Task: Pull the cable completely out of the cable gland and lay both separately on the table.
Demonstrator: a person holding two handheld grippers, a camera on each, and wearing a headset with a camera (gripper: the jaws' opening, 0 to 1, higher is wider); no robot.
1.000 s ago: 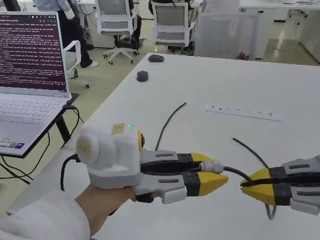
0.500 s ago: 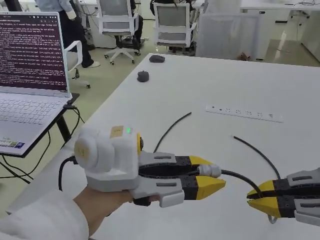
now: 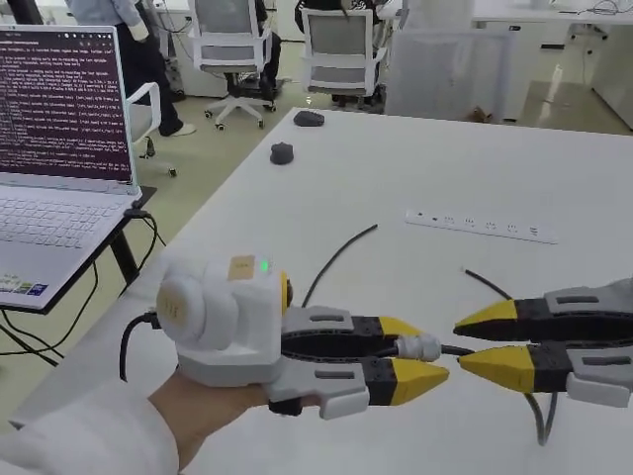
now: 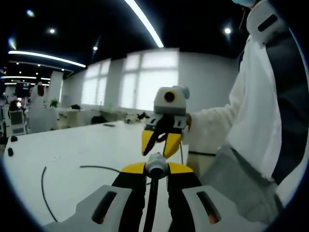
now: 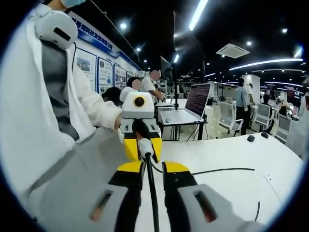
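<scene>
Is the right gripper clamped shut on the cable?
No, the right gripper has its yellow jaws apart, with the cable passing between them.

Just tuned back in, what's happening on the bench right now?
A person is working with two hand-held grippers over the white table. The left hand-held gripper is shut on the cable gland, and the black cable runs out of it. The right hand-held gripper faces it, its jaws open on either side of that cable, not clamping it. The cable is not yet out of the gland.
</scene>
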